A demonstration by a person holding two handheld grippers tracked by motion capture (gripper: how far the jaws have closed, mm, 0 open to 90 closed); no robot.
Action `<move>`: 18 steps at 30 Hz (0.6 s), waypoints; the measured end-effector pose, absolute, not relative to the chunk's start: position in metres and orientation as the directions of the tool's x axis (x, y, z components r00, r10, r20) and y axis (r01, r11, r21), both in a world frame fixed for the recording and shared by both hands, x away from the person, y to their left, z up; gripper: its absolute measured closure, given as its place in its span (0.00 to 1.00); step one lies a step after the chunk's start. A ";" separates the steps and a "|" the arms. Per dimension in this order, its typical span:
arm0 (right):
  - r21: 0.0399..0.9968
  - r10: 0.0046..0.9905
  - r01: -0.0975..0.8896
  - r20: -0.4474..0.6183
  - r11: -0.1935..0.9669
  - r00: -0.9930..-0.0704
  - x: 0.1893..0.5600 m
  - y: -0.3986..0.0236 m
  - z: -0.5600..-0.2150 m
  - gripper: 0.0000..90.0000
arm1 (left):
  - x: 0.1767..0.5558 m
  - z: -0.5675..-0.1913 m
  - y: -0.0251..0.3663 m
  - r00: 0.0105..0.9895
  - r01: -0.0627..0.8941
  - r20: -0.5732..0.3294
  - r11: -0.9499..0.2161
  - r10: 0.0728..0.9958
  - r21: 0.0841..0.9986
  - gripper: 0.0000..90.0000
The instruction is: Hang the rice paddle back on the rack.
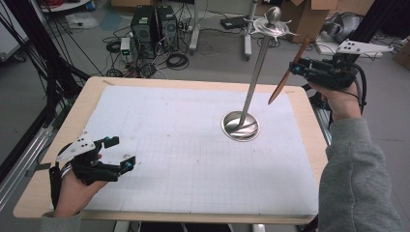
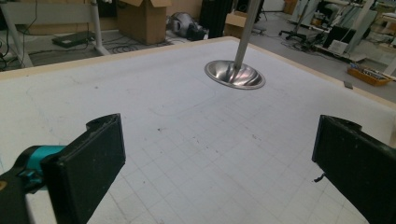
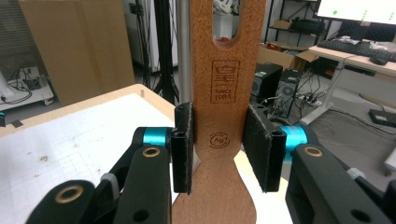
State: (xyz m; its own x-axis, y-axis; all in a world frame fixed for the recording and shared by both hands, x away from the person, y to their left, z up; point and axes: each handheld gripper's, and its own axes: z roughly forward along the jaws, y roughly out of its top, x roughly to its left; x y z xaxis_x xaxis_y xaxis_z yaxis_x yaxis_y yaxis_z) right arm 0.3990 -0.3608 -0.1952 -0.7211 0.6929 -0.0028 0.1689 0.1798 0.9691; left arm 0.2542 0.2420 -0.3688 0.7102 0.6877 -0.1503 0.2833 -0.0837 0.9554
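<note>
A metal utensil stand (image 1: pixel 240 126) with a round base, a thin pole and hooks at its top rises from the right half of the white mat; its base (image 2: pixel 235 74) also lies ahead in the left gripper view. My right gripper (image 1: pixel 293 68) hovers high, to the right of the stand's top, shut on a slotted wooden spatula (image 1: pixel 285 79) that hangs slanted in the air. In the right gripper view both pads press the spatula (image 3: pixel 224 93) at its neck, between the fingertips of the right gripper (image 3: pixel 223 144). My left gripper (image 1: pixel 121 152) rests at the front left, open and holding nothing, as the left gripper (image 2: pixel 219 163) view confirms.
A white gridded mat (image 1: pixel 183 145) covers the wooden table (image 1: pixel 53 159). Beyond the far edge, computer towers (image 1: pixel 154 24), cables and cardboard boxes sit on the floor. A metal rail runs along the table's left side.
</note>
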 end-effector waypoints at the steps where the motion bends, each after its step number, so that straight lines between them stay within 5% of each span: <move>1: 0.969 0.695 0.173 0.002 0.177 -0.719 0.399 -0.360 -0.194 0.72 | 0.254 -0.369 0.243 0.710 0.284 -0.150 -0.086 0.688 0.955 0.03; 18: 0.971 0.691 0.162 -0.005 0.176 -0.723 0.406 -0.351 -0.179 0.72 | 0.253 -0.369 0.251 0.695 0.286 -0.152 -0.076 0.702 0.955 0.03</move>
State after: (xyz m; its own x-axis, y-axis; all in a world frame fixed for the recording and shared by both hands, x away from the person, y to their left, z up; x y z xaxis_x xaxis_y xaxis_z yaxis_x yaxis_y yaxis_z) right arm 0.4061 -0.3507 -0.1789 -0.7231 0.6907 -0.0049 0.1616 0.1760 0.9710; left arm 0.2529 0.2507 -0.3690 0.6954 0.7023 -0.1523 0.2857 -0.0757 0.9553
